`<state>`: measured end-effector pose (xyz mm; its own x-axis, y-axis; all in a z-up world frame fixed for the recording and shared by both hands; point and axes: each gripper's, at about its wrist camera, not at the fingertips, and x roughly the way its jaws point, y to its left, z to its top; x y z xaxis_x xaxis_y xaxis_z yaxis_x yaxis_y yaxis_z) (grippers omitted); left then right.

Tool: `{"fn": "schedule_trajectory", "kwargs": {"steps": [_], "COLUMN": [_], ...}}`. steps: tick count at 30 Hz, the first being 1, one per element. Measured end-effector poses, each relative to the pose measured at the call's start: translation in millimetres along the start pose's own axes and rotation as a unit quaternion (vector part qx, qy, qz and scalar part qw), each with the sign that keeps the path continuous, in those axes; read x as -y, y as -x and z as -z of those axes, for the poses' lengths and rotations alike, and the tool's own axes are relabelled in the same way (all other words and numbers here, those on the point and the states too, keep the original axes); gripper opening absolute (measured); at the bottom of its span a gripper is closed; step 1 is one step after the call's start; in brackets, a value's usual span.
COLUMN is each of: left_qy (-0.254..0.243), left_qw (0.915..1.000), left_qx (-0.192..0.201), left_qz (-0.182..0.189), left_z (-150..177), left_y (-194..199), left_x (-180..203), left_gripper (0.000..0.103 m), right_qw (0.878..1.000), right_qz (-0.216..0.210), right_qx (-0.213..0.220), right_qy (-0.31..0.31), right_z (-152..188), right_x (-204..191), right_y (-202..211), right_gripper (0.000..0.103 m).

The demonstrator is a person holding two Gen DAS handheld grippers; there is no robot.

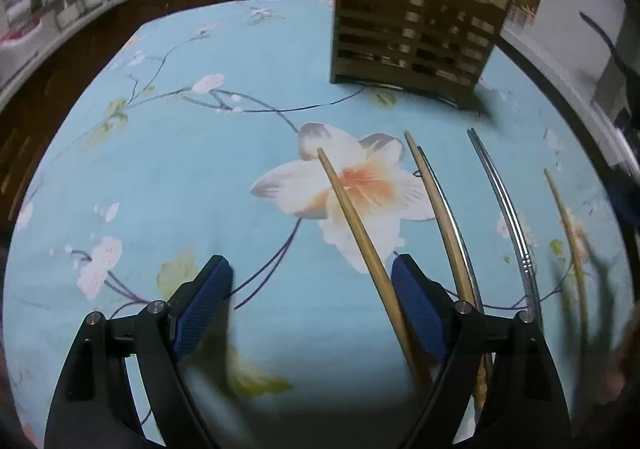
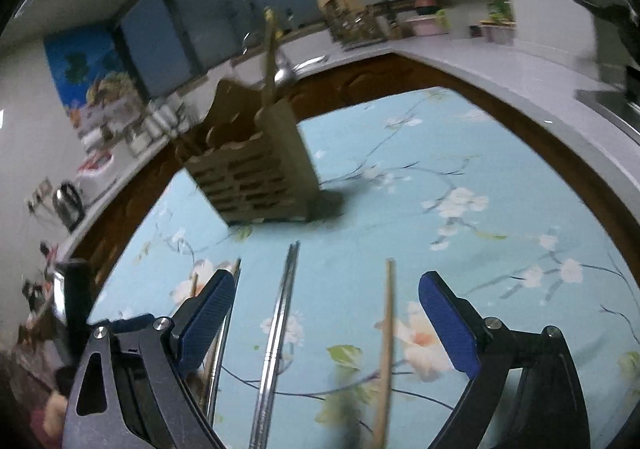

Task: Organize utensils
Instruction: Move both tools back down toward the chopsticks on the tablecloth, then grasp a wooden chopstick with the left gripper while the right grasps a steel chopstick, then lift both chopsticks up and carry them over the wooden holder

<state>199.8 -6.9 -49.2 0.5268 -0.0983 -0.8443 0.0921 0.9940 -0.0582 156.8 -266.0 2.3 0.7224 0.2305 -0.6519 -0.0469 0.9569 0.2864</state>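
Note:
Several chopsticks lie side by side on a blue flowered tablecloth (image 1: 168, 177). In the left wrist view my left gripper (image 1: 311, 261) is open low over the cloth. One wooden chopstick (image 1: 352, 217) runs between its fingers, close along the right pad (image 1: 416, 305); whether they touch I cannot tell. Beyond that finger lie a wooden and steel pair (image 1: 440, 217), a steel pair (image 1: 506, 209) and another wooden chopstick (image 1: 568, 229). My right gripper (image 2: 327, 277) is also open, with the steel pair (image 2: 280, 313) and a wooden chopstick (image 2: 387, 325) between its fingers, untouched. A slatted wooden utensil holder (image 1: 412, 41) (image 2: 256, 173) stands behind.
The holder has wooden utensils (image 2: 270, 61) sticking out of it. A brown wooden cabinet front (image 1: 80, 61) and a grey kitchen counter (image 2: 500, 69) curve around the table's far side. A kettle (image 2: 68, 201) and jars sit on the counter at the left.

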Motion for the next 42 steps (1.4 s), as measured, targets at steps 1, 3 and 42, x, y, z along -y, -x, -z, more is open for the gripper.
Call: {"fn": "schedule_trajectory", "kwargs": {"steps": [1,3,42], "left_qy": [0.006,0.013,-0.061], "left_qw": [1.0000,0.9998,0.9957], "left_qx": [0.002,0.005,0.020], "left_qz": [0.003,0.010,0.067], "left_z": [-1,-1,-41], "left_y": [1,3,-23], "left_x": [-2,-7,33], "left_gripper": [0.086,0.086,0.004], "right_qw": [1.000,0.998,0.993], "right_qz": [0.001,0.013,-0.014], "right_qx": [-0.011,-0.046,-0.113], "right_qy": [0.010,0.030,0.037], "right_z": [0,1,-18], "right_x": [-5,-16,-25], "right_y": [-8,-33,-90], "right_gripper": [0.081,0.051,0.004]}}
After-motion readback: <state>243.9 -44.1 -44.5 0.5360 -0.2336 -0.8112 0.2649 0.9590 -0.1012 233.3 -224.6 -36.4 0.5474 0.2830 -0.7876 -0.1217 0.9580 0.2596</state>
